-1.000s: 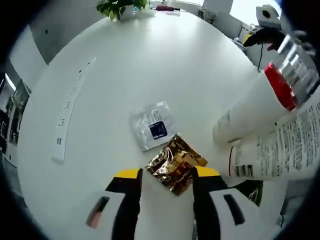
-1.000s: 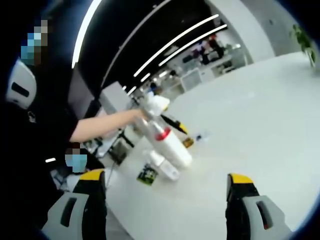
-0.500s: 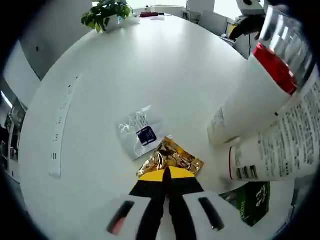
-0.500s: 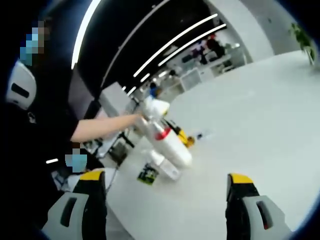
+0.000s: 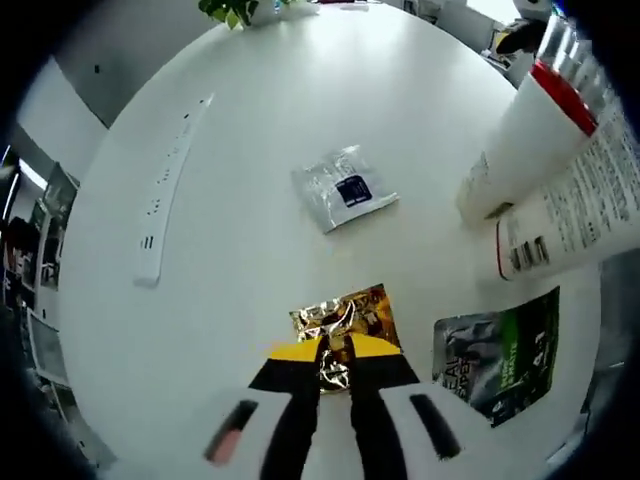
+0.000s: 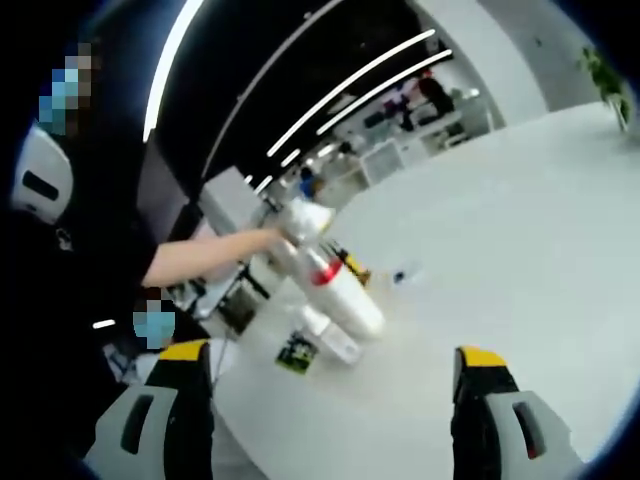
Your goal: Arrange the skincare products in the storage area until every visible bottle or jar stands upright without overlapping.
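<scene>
1. The left gripper [image 5: 336, 362] has its two yellow-tipped fingers pressed together on the near edge of one gold foil sachet [image 5: 343, 321], which lies on the white table [image 5: 250, 190].
2. In the left gripper view, three sachets are on the table: the gold one, one silver sachet [image 5: 342, 188] with a dark blue label farther out, and one green-and-black sachet [image 5: 497, 354] lying flat at the right.
3. Two white skincare containers lie on their sides at the right edge of that view, side by side and touching: one bottle [image 5: 528, 130] with a red band and a clear ribbed cap, and one printed tube [image 5: 570, 222] just below it, carrying a barcode and a red line.
4. One white power strip [image 5: 171, 185] lies on the left part of the table, and one potted plant [image 5: 232, 9] stands at the far edge.
5. The right gripper [image 6: 335, 385] is well apart from the products, with its two fingers spread wide around nothing.
6. In the right gripper view, the person's forearm [image 6: 215, 251] reaches toward the two lying containers.
</scene>
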A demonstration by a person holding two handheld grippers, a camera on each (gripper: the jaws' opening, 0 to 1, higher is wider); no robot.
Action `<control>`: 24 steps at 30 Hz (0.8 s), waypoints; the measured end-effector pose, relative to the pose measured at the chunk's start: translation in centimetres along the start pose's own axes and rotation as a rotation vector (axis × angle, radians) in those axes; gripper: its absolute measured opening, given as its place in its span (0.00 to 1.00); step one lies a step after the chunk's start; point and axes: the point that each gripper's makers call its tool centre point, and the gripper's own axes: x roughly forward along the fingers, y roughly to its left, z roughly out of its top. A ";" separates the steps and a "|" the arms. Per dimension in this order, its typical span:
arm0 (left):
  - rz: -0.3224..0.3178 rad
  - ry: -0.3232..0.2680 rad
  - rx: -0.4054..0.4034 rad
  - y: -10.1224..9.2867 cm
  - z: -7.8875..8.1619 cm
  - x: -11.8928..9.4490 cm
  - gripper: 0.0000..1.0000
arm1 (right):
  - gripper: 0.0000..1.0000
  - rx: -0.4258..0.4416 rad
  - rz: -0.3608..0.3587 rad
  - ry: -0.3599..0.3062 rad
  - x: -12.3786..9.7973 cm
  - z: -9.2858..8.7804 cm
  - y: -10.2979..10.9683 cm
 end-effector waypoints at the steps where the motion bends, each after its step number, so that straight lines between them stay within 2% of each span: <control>1: -0.013 -0.002 -0.011 -0.3 0.1 -0.2 0.34 | 0.99 0.003 0.002 0.000 0.1 0.0 0.0; 4: -0.018 0.034 -0.015 -0.6 -0.1 -0.3 0.49 | 0.99 0.000 0.008 0.005 0.4 -0.1 0.2; 5: -0.029 0.046 -0.061 -0.9 -0.3 -0.3 0.53 | 0.99 0.000 0.010 0.006 0.5 -0.1 0.3; 7: -0.050 0.021 -0.137 -1.4 0.4 0.1 0.59 | 0.99 0.000 0.013 0.006 0.5 -0.1 0.3; 8: -0.042 0.020 -0.152 -1.3 0.4 0.4 0.58 | 0.99 0.001 0.013 0.006 0.5 0.0 0.3; 10: 0.002 0.059 -0.152 -0.5 -0.3 0.8 0.53 | 0.99 -0.001 0.009 0.007 0.5 0.0 0.2; 11: -0.012 0.079 -0.150 -0.6 -0.6 0.9 0.51 | 0.99 -0.001 0.008 0.007 0.4 0.0 0.2; 12: -0.017 0.049 -0.199 -0.6 -0.2 0.8 0.51 | 0.99 -0.001 0.006 0.004 0.2 0.1 0.1; 13: -0.026 0.062 -0.212 -0.6 -0.4 0.6 0.51 | 0.99 -0.001 0.004 0.002 0.1 0.1 0.1; 19: -0.027 0.051 -0.249 -0.6 -0.7 0.4 0.47 | 0.99 0.017 -0.007 -0.012 -0.1 0.1 -0.4; 24: -0.022 0.041 -0.257 -0.5 -0.9 0.5 0.44 | 0.99 0.004 0.009 -0.002 0.4 0.1 0.3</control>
